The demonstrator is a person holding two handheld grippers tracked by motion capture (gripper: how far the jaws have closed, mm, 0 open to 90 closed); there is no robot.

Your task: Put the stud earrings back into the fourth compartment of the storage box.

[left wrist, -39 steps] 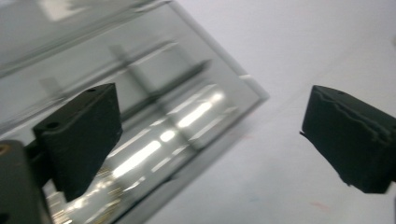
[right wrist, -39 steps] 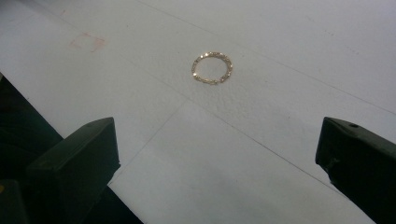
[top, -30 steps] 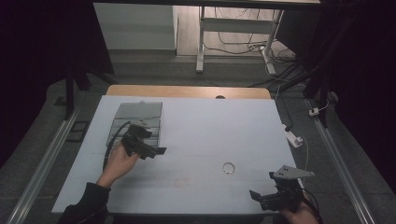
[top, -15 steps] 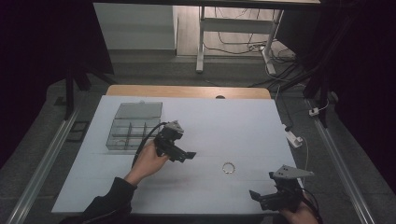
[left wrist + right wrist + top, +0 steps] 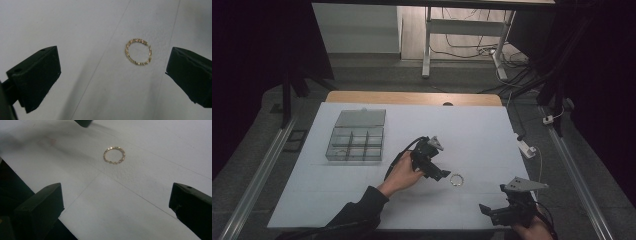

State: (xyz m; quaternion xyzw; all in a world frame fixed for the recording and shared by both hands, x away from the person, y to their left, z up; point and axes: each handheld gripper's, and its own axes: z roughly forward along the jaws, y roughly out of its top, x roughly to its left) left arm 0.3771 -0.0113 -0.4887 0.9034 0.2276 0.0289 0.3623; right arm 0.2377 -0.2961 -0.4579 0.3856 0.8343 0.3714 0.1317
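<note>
While both fingers gape, gold ring (image 5: 138, 52) loose outside compartment box (image 5: 355, 143).

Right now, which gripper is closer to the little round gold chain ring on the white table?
Left. The left gripper sits just beside the gold chain ring; the right gripper waits at the table's near edge.

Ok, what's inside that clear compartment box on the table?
One compartment of the box, front row at the left, holds a small ring-like thing. The other compartments look empty, though the view is too small to be sure.
</note>
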